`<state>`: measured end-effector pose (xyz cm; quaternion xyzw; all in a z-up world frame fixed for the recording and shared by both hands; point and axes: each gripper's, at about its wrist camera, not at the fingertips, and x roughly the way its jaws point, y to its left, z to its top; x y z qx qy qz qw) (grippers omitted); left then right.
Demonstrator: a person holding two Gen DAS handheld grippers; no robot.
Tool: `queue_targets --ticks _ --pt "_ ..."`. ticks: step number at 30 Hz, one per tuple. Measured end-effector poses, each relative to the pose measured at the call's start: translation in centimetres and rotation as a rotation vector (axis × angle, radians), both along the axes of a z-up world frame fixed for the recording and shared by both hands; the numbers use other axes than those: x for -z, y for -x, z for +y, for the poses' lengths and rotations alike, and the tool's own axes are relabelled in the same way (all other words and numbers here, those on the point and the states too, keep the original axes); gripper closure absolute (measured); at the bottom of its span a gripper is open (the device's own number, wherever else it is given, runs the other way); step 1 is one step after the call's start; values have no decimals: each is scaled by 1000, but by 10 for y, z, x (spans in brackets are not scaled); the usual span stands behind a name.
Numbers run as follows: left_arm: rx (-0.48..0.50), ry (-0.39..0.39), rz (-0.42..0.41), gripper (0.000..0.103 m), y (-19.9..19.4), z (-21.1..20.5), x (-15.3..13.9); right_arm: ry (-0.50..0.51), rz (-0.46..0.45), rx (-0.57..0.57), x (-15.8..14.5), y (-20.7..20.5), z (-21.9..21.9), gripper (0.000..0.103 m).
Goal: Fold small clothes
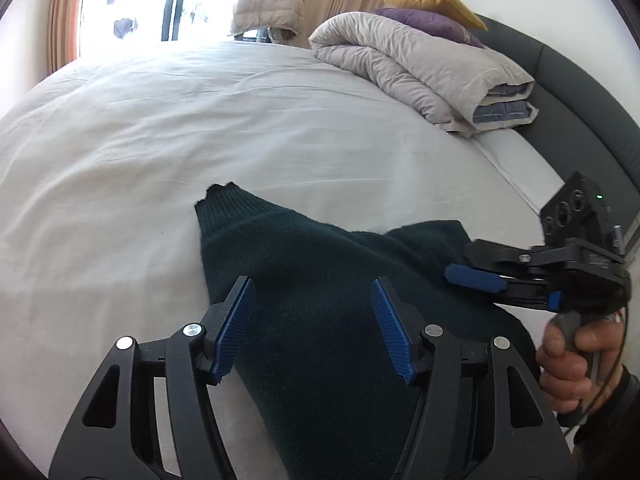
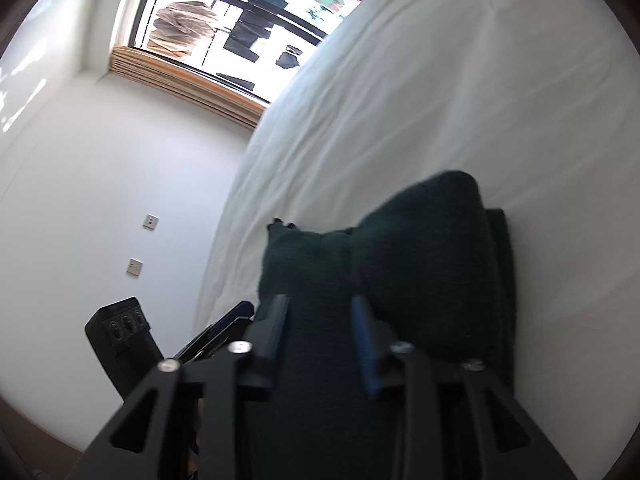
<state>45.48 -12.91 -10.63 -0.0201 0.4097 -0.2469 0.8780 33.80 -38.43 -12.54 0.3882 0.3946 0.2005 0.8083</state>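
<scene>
A dark green knitted garment [image 1: 304, 248] lies bunched on the white bed sheet [image 1: 200, 120], a ribbed cuff or hem pointing away from me. My left gripper [image 1: 314, 328] hovers over its near part with the blue pads [image 1: 236, 328] wide apart and open, not pressing the cloth. A hand [image 1: 572, 356] holds my right gripper [image 1: 460, 276] at the garment's right edge. In the right wrist view the garment [image 2: 432, 248] fills the gap of the right gripper [image 2: 322, 328]; its jaws stand apart with one blue pad face bare. The left gripper [image 2: 240, 312] shows at lower left.
A folded grey duvet [image 1: 420, 68] with purple and yellow pillows [image 1: 432, 24] lies by the dark headboard [image 1: 580, 80]. A bright window [image 1: 160, 0] and a padded jacket [image 1: 268, 4] stand beyond the bed. A white wall with switches [image 2: 151, 222] flanks the bed's side.
</scene>
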Motion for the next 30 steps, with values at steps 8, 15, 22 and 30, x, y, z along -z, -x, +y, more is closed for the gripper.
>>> queue_targets --ticks 8,15,22,30 --pt "10 -52 28 43 -1 -5 45 57 92 14 41 -6 -10 103" --pt "-87 45 11 43 15 26 18 -21 -72 74 -3 37 -35 40" --pt "-130 136 110 18 41 64 16 57 111 80 17 71 -63 20" --pt "-46 326 357 19 32 55 52 26 208 -47 31 60 -42 34"
